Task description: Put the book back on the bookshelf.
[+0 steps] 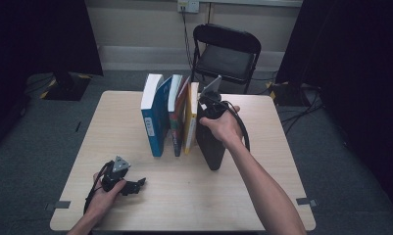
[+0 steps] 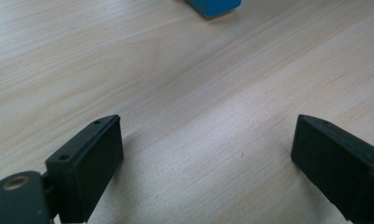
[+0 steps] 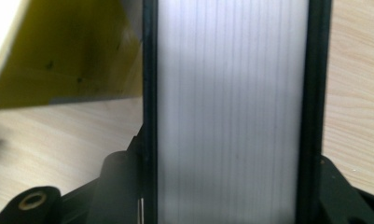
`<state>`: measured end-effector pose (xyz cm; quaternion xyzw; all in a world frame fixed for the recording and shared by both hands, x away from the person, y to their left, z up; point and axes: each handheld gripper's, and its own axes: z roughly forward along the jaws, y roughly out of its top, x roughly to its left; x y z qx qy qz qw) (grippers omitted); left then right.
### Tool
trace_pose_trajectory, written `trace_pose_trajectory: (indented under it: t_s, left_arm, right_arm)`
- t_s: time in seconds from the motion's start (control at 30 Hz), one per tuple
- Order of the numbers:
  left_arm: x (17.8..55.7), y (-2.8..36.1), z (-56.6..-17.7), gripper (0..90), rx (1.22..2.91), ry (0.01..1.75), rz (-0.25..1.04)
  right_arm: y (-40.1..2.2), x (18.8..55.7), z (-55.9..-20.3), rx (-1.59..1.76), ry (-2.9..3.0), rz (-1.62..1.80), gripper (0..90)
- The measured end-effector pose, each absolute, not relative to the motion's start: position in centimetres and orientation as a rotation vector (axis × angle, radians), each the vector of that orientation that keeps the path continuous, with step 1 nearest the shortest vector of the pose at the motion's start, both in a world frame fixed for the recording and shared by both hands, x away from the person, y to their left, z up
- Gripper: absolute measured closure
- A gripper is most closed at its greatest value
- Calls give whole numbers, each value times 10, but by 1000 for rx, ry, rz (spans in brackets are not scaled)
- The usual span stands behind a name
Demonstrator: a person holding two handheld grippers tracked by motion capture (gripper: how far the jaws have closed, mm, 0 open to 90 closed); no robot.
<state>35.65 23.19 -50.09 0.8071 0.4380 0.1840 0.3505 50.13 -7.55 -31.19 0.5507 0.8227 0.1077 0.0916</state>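
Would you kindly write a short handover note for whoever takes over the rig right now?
Right tool: closed from above on the black book, standing upright at the right end of the row, beside the yellow book.
Left tool: open, holding nothing, low over the table near its front left.
Done: black book gripped.
Left: whether it goes into or out of the row cannot be told; the blue book and others stand untouched.

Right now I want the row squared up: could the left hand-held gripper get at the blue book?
Probably yes. The left hand-held gripper rests open near the front edge, and only bare table lies between it and the blue book, which stands upright at the row's left end.
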Motion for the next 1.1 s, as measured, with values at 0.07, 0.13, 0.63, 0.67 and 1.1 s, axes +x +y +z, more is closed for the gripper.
trace_pose_trajectory:
  t_s: [0.07,0.13,0.63,0.67,1.1]
  left_arm:
    - [356,232,-501,88,2090,1134,477]
    - [356,232,-501,88,2089,1135,476]
    - [357,232,-501,89,2083,1129,472]
    - [357,232,-501,89,2083,1129,471]
    - [356,233,-501,89,2092,1119,468]
  right_arm:
    - [-77,504,-309,1649,2424,338,534]
    - [-78,508,-305,1663,2415,343,534]
    - [-65,543,-295,1775,2315,336,534]
    - [-63,546,-294,1777,2308,329,534]
    - [-53,559,-303,1815,2262,313,533]
